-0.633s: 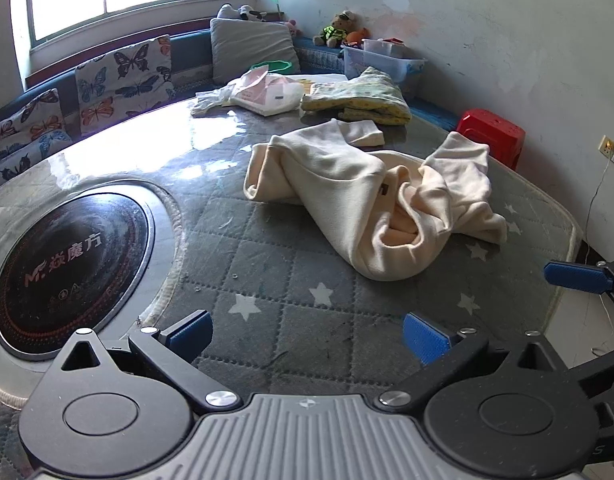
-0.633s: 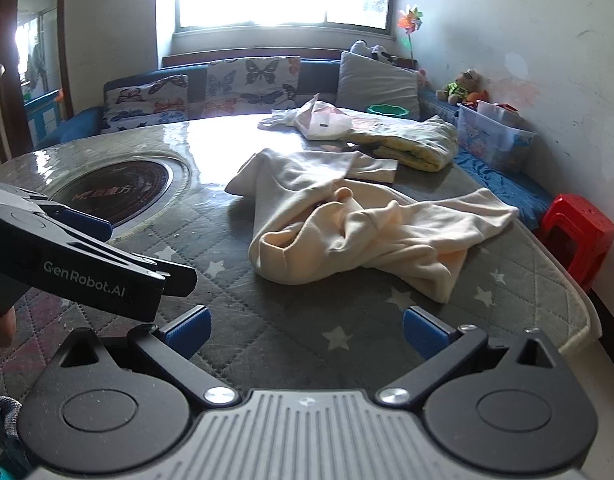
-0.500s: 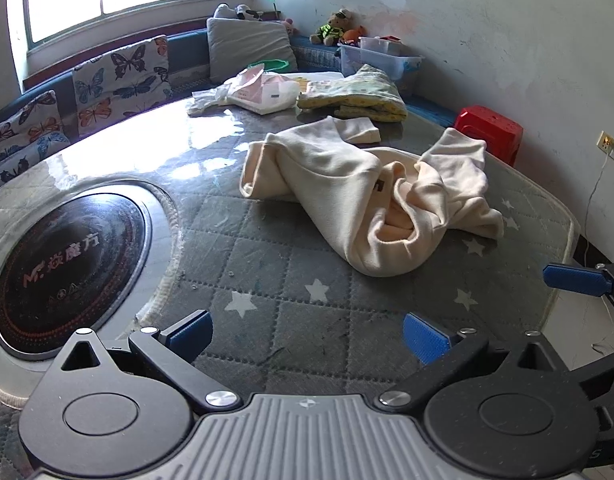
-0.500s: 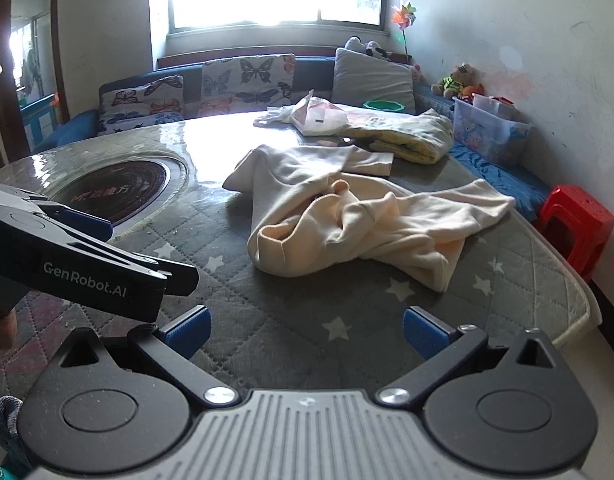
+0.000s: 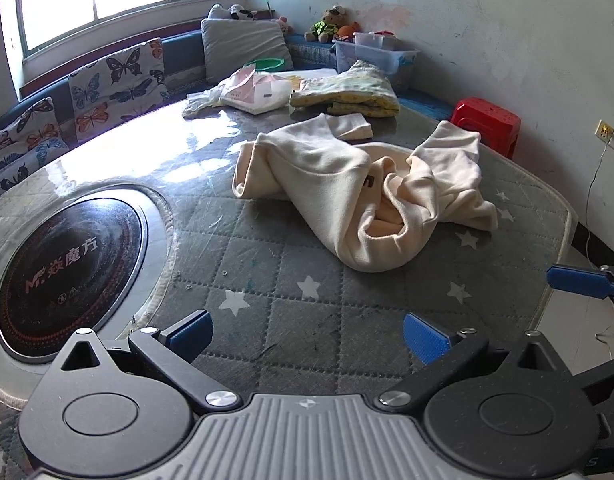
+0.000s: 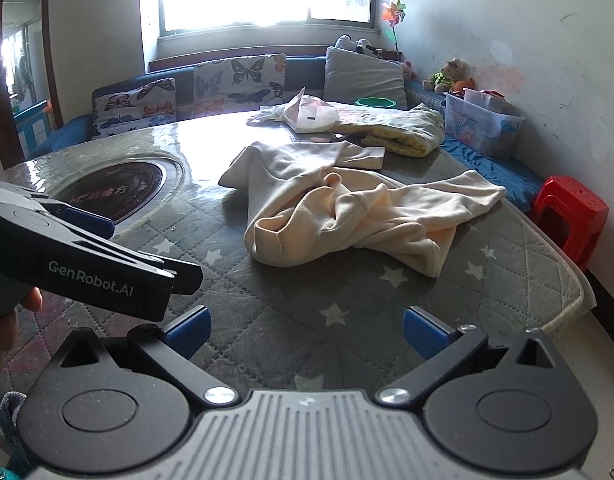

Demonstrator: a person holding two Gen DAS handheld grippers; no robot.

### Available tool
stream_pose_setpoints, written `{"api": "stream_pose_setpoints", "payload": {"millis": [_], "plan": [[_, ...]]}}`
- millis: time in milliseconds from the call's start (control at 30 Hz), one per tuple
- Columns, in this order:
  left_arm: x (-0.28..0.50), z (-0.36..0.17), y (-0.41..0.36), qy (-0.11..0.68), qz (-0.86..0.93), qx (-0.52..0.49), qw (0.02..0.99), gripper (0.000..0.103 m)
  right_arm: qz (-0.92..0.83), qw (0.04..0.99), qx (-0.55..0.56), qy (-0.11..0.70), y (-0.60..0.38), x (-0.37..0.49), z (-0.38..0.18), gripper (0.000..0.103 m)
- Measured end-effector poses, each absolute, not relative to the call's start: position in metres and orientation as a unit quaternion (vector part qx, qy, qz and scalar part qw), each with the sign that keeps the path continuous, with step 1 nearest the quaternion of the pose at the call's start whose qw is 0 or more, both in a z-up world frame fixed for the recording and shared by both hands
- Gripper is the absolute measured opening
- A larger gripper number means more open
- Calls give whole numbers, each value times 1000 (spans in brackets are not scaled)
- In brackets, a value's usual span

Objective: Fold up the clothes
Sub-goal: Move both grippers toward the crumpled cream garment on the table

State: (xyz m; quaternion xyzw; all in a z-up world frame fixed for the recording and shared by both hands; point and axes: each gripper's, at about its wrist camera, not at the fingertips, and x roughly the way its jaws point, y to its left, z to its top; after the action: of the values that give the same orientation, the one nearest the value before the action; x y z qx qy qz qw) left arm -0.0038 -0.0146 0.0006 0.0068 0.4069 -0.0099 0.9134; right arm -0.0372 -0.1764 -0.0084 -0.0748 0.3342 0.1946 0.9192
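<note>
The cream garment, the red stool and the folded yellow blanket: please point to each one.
cream garment (image 5: 327,168): left wrist view, its upper panel.
red stool (image 6: 575,200): right wrist view, seat top.
folded yellow blanket (image 5: 347,88): left wrist view, top layer.

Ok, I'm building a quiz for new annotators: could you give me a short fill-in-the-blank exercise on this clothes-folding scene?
1. The crumpled cream fleece garment lies on a grey quilted mat printed with white ____.
2. The plastic stool beside the table is ____.
3. Both the left tool and the right tool have their jaws ____.
4. The cushions under the window show a ____ pattern.

Missing words: stars; red; open; butterfly
</note>
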Motion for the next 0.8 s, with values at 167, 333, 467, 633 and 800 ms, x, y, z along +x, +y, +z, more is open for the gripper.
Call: {"api": "stream_pose_setpoints", "payload": {"millis": [167,333,467,633,800], "plan": [[-1,-3,-18,412,-7,12,911,103,192,918,-73,339,-177,-36,-11,103],[0,-3,-20,413,-7,19,911,103,193,917,-73,341,-176,-34,-12,103],[3,-3,-22,416,-8,22,909,103,192,917,-72,342,-176,-33,-13,103],[6,-5,-22,419,-9,24,908,103,191,917,-69,345,-177,-31,-14,103],[10,-6,-21,423,-8,23,906,103,191,915,-70,347,-177,-27,-15,103]]}}
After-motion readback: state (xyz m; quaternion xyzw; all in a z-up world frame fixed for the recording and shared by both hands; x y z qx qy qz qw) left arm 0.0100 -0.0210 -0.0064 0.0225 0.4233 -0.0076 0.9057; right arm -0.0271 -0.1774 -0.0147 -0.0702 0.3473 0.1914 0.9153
